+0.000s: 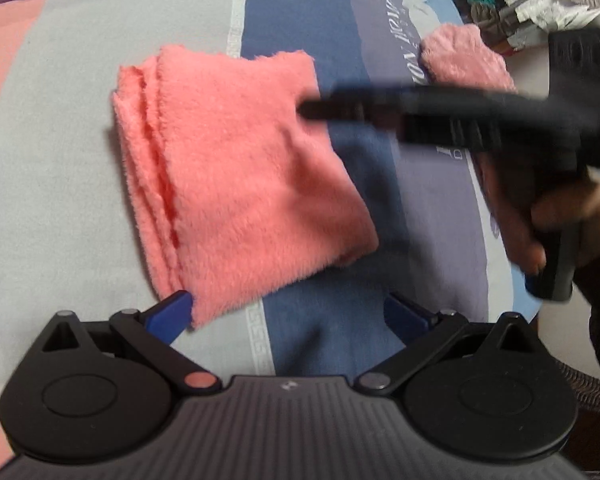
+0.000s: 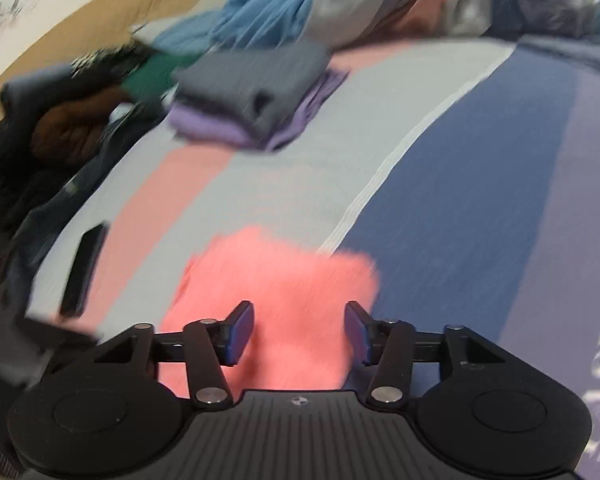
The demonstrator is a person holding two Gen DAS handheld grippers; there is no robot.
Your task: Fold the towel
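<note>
I see the folded coral-pink fleece towel (image 1: pixel 236 176) lying on the striped grey, pink and blue bedsheet (image 1: pixel 60 120), its layered edges facing left. My left gripper (image 1: pixel 288 312) stands wide, nothing between its blue pads, near the towel's closest corner. My right gripper (image 2: pixel 298 330) hovers over the towel half spread, gripping nothing. White lettering on the sheet is partly legible: "ION HOME" (image 1: pixel 404 36); the rest is blurred. A second pink fleece cloth (image 1: pixel 466 60) lies well apart.

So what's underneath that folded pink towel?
The pink towel lies on a striped bedsheet, straddling its grey and blue stripes and the pale band between them. Several layers show at the towel's left edge; anything beneath or between them is hidden.
</note>
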